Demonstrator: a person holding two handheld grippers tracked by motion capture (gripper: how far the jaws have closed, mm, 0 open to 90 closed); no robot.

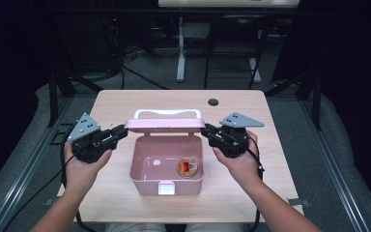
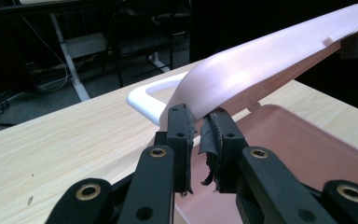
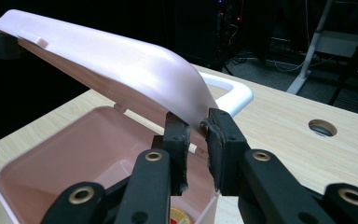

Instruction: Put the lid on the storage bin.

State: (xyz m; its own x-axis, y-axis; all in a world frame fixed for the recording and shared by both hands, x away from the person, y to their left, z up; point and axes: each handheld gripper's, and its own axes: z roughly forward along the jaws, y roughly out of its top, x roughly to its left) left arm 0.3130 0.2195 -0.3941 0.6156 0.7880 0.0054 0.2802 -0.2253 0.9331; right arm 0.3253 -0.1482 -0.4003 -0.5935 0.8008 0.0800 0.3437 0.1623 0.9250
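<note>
Gripping: left gripper and right gripper, jaws clamped on opposite lid ends
Axis: lid runs hand to hand (half raised) over box

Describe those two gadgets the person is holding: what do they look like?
Each is a black handheld tool. The left gripper and right gripper both carry a grey three-cornered plate on top, dotted with small holes. Their black fingers have worn dark pads and brass-coloured rivets. A black cable trails from each. The forearms are bare.
</note>
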